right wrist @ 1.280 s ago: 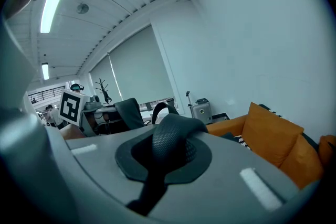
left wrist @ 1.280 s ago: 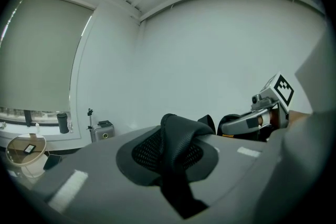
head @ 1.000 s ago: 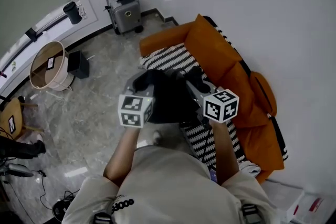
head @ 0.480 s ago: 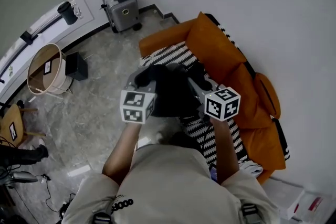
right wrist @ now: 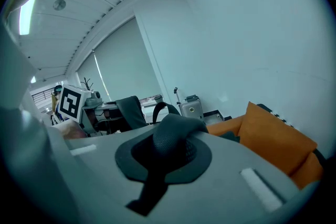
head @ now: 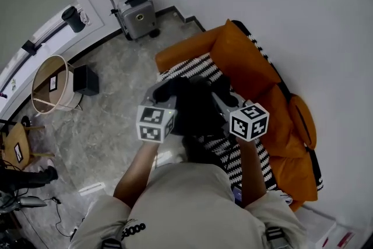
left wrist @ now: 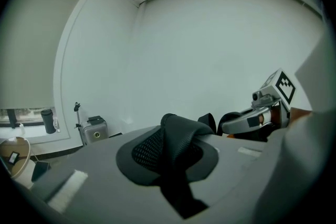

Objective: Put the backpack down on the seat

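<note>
Black backpack point(head: 195, 111), held over orange sofa point(head: 245, 64)

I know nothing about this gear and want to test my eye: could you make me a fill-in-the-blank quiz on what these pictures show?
1. The left gripper and the right gripper both have their jaws shut on a backpack coloured ___.
2. The sofa ahead is upholstered in ___.
3. Its seat cover is patterned in black and white ___.

Missing words: black; orange; stripes.
</note>
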`<state>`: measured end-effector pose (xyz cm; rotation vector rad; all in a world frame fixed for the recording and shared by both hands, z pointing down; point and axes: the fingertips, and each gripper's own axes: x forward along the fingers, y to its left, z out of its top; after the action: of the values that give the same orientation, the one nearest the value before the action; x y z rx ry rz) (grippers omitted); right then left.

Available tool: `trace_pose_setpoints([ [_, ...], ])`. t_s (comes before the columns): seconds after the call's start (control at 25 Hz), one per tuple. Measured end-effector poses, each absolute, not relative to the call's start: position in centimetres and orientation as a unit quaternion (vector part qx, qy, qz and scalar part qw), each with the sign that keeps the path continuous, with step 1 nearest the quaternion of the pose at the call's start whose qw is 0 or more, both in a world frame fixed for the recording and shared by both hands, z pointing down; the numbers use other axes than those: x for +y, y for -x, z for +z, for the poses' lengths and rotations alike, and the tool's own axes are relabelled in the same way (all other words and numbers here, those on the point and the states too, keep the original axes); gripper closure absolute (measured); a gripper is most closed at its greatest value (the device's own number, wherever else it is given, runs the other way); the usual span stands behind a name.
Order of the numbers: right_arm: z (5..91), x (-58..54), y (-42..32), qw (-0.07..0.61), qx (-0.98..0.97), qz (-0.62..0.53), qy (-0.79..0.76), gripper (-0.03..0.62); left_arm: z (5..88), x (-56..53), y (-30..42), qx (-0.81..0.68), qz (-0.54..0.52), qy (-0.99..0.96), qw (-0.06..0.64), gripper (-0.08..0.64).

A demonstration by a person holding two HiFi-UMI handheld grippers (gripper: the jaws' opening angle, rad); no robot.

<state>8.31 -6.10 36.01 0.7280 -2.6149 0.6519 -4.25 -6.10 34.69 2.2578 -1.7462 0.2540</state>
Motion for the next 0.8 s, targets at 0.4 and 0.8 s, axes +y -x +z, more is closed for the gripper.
trace_pose_setpoints([
  [0.4, 37.7, -14.7, -7.7, 0.186, -0.919, 0.246, -0.244, 0.589, 36.0, -15.6, 4.3, -0.59, 0.115, -0.784, 0.151, 0.512],
  [0.8, 39.6, -22.9, -7.0, 0.194, -0.912, 0.269, -0.24, 0.589, 38.1, -24.2, 5.5, -0.593, 0.128, -0.777, 0.169, 0.512],
])
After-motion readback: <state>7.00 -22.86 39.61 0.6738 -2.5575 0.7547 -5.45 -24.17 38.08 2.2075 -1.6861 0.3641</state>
